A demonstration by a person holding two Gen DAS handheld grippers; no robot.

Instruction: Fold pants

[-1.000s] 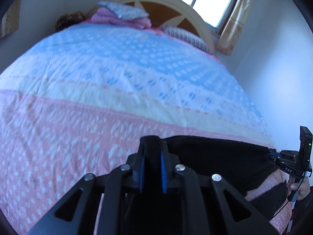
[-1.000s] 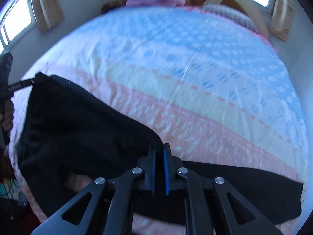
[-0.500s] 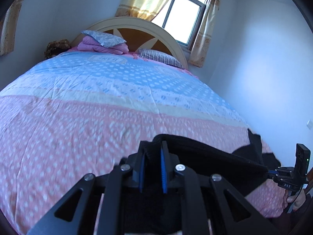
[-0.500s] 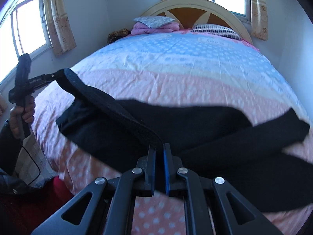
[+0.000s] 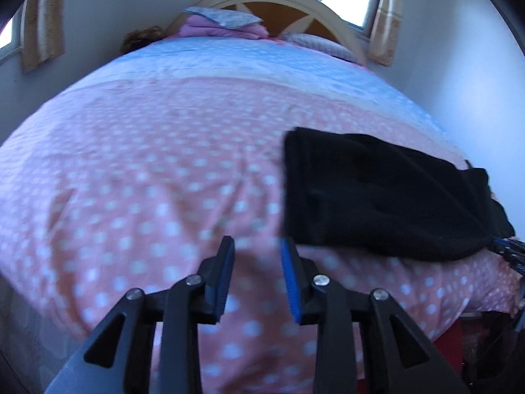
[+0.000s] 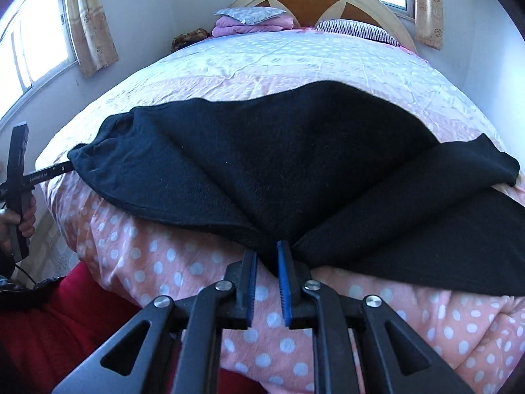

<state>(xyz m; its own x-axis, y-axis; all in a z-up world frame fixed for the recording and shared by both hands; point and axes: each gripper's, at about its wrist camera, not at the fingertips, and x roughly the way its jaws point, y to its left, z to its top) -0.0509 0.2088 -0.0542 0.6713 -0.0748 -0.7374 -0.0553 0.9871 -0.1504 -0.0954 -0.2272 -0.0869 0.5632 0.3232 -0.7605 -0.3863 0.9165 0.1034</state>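
Right wrist view showed our right gripper [image 6: 265,256] and left gripper [image 5: 257,251] just opening, jaws released off the pants [image 6: 279,164]; we should withdraw gently, sparing the fold.

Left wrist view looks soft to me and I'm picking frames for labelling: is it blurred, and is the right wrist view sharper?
Left wrist view: motion-blurred, the bedspread dots smeared, the black pants soft-edged. Right wrist view: sharper, pants weave and dots crisp, but the window is blown out. Both show fisheye bending.
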